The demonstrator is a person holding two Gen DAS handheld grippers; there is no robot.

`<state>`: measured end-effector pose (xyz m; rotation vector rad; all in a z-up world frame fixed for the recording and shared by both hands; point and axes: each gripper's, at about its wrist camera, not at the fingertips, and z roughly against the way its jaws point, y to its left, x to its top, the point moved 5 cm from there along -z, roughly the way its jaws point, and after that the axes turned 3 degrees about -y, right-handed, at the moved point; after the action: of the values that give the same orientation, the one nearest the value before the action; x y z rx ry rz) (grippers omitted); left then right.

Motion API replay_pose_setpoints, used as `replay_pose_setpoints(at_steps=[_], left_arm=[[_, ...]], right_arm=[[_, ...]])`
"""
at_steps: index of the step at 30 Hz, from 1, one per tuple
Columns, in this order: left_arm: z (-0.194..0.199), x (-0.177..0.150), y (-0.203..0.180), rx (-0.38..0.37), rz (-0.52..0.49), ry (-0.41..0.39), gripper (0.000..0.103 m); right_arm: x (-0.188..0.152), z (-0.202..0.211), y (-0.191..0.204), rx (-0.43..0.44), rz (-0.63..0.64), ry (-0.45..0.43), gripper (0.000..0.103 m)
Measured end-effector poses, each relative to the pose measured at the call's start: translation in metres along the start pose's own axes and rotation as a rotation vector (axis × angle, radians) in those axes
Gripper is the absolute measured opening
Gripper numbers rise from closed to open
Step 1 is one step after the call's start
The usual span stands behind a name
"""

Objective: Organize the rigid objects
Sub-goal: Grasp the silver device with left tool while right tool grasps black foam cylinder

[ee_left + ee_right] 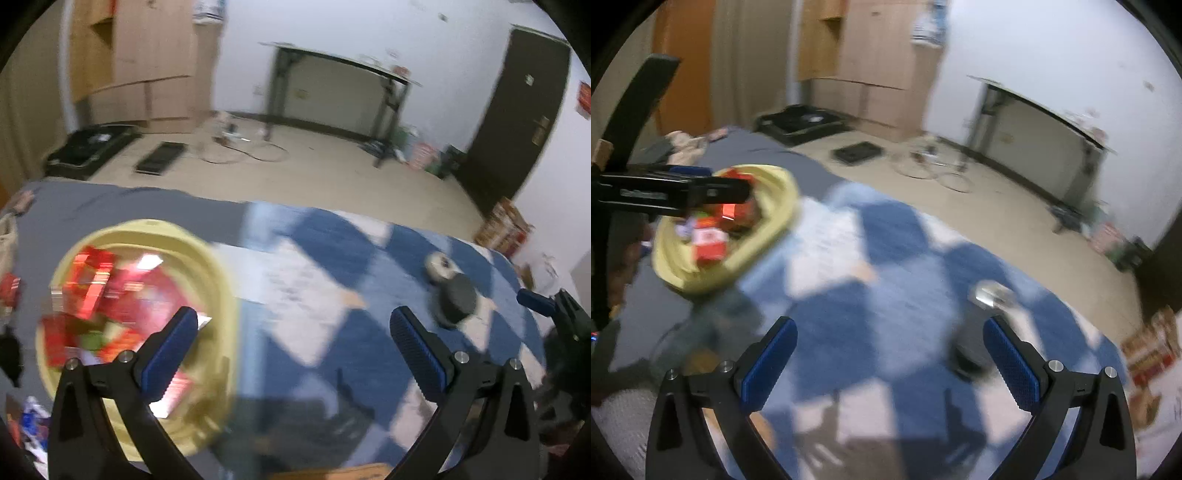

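Left wrist view: your left gripper [293,347] hangs over the blue-and-white checked cloth [332,258], its fingers [170,350] spread wide and holding nothing. Only this view shows the black round object [458,299] sharply, touching the white roll [441,266] just behind it, and the tip of your right gripper [539,302] at the right edge.

Right wrist view: your right gripper [890,363] also has its fingers [1012,363] wide apart and empty. Here the black round object [967,354] is a dark blur beside the right finger, with the white roll [991,295] beyond it. Your left gripper [672,192] crosses in front of the basin.

Basin: the yellow basin [147,229] sits at the left on the grey sheet [92,206]. It holds red boxes [92,280], piled loosely; blur hides how many.

Edges: the far edge of the cloth meets the beige floor [314,173]. The basin and the two round things lie well apart, with bare checked cloth between them.
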<state>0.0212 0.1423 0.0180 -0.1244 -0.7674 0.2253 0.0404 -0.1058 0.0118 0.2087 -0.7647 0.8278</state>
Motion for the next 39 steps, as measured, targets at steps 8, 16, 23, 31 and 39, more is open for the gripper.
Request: replay_pose_setpoints(at_steps=[8, 16, 23, 31, 39], left_arm=[[-0.025, 0.009, -0.075, -0.063, -0.107, 0.057, 0.103], [-0.056, 0.013, -0.094, -0.053, -0.116, 0.106, 0.103], [-0.082, 0.025, -0.101, -0.046, -0.116, 0.12, 0.103], [-0.119, 0.017, -0.14, -0.099, -0.18, 0.157, 0.103], [-0.165, 0.012, -0.204, -0.1, -0.274, 0.178, 0.103]], right_arm=[[-0.05, -0.006, -0.063, -0.096, -0.187, 0.03, 0.103], [-0.041, -0.055, -0.07, -0.036, -0.184, 0.027, 0.103], [-0.043, -0.103, -0.075, 0.002, -0.202, 0.02, 0.085], [-0.066, -0.09, -0.097, 0.011, -0.238, -0.034, 0.067], [-0.106, -0.072, -0.167, -0.12, -0.342, -0.034, 0.067]])
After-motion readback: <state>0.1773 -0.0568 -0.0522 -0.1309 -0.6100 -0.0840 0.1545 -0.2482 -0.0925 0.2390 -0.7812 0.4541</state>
